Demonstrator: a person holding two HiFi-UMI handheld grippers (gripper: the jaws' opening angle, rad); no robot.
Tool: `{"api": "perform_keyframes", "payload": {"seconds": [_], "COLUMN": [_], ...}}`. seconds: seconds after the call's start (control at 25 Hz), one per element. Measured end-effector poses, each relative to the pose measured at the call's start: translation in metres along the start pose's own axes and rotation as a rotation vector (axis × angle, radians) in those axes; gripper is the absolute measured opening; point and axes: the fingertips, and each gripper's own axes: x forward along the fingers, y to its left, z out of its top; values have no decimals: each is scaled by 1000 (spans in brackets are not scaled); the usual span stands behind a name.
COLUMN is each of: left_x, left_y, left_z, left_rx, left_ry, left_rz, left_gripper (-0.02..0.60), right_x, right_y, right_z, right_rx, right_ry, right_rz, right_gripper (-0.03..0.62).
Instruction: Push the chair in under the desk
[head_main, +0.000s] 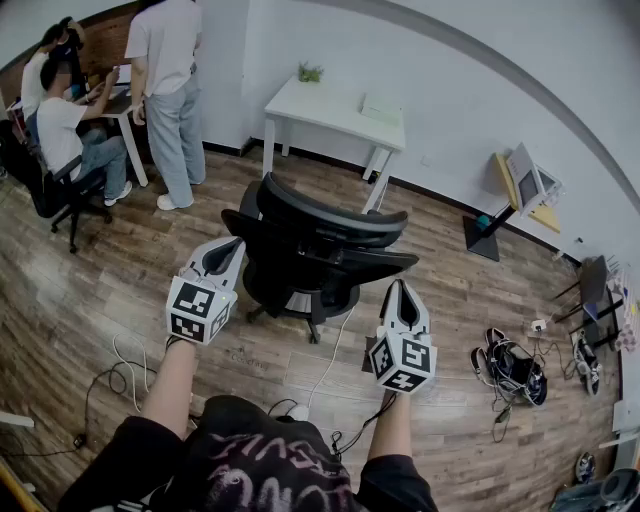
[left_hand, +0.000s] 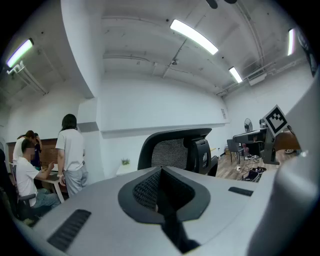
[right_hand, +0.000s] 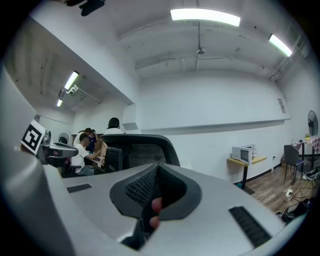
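A black mesh office chair stands on the wood floor, its back towards me and its seat towards the white desk at the far wall. There is floor between chair and desk. My left gripper is shut and empty, its tip close by the left edge of the backrest. My right gripper is also shut and empty, just short of the backrest's right side. Whether either one touches the chair I cannot tell. The left gripper view shows the chair's backrest right ahead of the shut left gripper. In the right gripper view the backrest rises behind the right gripper.
Two or three people are at a table at the back left, one seated on another black chair. Cables trail over the floor near my feet. A monitor stand and bags are on the right.
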Motion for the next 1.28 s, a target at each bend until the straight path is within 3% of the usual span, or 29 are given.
{"api": "perform_keyframes", "payload": {"seconds": [0.4, 0.72, 0.96, 1.28], "left_x": [4, 3, -1, -1], "left_y": [5, 4, 17, 27], "left_z": [0, -5, -9, -16], "left_rx": [0, 51, 14, 29], "left_ry": [-3, 13, -2, 0], "left_rz": [2, -10, -27, -67], "left_gripper": [15, 15, 15, 15], "right_x": [6, 5, 2, -6], "right_y": [-1, 2, 10, 21], "right_z": [-5, -5, -4, -1], "right_rx": [-2, -23, -41, -118], "right_ry": [10, -7, -21, -23], "right_rz": [-4, -6, -27, -66], "right_gripper": [25, 28, 28, 28]}}
